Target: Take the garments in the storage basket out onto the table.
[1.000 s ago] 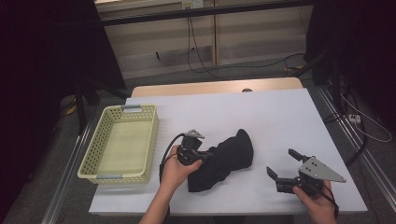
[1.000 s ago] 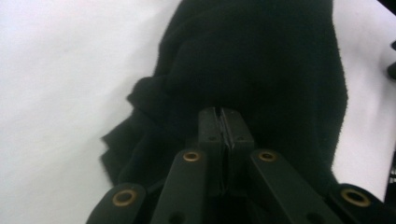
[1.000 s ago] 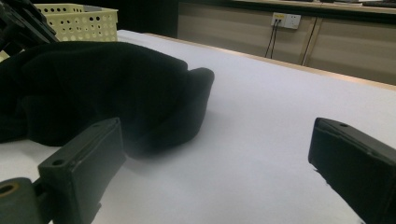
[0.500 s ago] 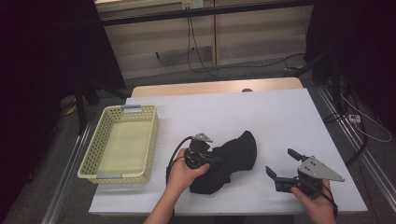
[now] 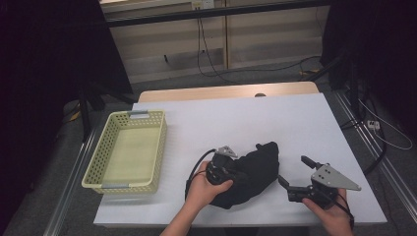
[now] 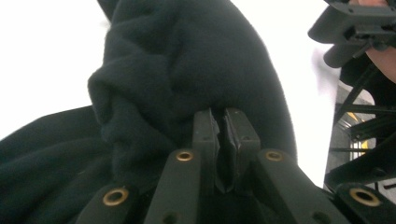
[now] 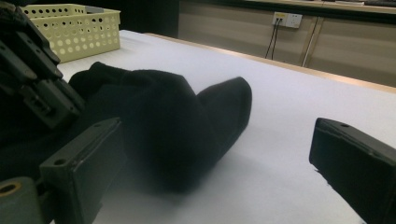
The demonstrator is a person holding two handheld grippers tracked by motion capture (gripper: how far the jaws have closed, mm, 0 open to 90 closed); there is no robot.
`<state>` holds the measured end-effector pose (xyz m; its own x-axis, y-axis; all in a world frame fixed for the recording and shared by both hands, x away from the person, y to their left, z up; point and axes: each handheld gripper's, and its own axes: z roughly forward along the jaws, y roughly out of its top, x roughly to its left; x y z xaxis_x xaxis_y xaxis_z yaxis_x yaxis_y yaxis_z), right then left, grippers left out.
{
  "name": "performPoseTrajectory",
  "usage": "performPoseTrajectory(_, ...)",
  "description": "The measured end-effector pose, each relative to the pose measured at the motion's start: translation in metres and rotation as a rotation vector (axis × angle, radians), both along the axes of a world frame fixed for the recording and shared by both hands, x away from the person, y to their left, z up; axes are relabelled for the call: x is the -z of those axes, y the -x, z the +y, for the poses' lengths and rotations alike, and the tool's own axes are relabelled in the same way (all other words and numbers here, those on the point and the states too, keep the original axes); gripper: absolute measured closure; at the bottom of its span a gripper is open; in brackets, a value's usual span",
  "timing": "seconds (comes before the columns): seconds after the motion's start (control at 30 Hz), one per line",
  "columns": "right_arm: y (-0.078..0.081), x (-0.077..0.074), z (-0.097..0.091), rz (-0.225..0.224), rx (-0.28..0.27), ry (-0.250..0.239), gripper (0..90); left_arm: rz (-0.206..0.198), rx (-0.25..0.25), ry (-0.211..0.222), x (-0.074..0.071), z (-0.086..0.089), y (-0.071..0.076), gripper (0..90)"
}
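I find no legible text, label, brand, number or sign in any view. I checked the yellow basket (image 5: 125, 152), the black cloth (image 5: 251, 172) and the white table (image 5: 295, 128); all are unmarked. The wall socket (image 7: 287, 19), at 1 o'clock in the right gripper view, bears no readable marking.

Pale yellow perforated basket (image 5: 127, 150) sits on the left part of the white table (image 5: 236, 118), long side running away from the person, nothing inside. Wooden strip (image 5: 226, 92) runs along the table's far edge. Wall socket (image 7: 287, 19) with cables (image 5: 206, 49) hanging behind. More cables (image 5: 378, 130) on the floor at right.
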<state>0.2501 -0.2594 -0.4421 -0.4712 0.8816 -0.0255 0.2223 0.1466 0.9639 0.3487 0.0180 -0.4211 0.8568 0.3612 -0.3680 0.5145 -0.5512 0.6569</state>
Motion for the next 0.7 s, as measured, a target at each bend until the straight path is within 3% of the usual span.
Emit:
performPoseTrajectory(0.3, -0.002, -0.007, 0.005, -0.008, -0.016, 0.016, 10.3, -0.008, 0.044, -0.010, 0.006, -0.016, 0.010, 80.1)
performPoseTrajectory(0.5, -0.010, -0.008, 0.015, 0.009, -0.050, 0.027, 26.5, -0.027, 0.054, -0.017, 0.005, -0.019, 0.014, 78.5)
performPoseTrajectory(0.7, -0.018, -0.009, 0.021, 0.042, -0.071, 0.035, 34.3, -0.038, 0.047, -0.002, 0.000, -0.017, 0.011, 76.2)
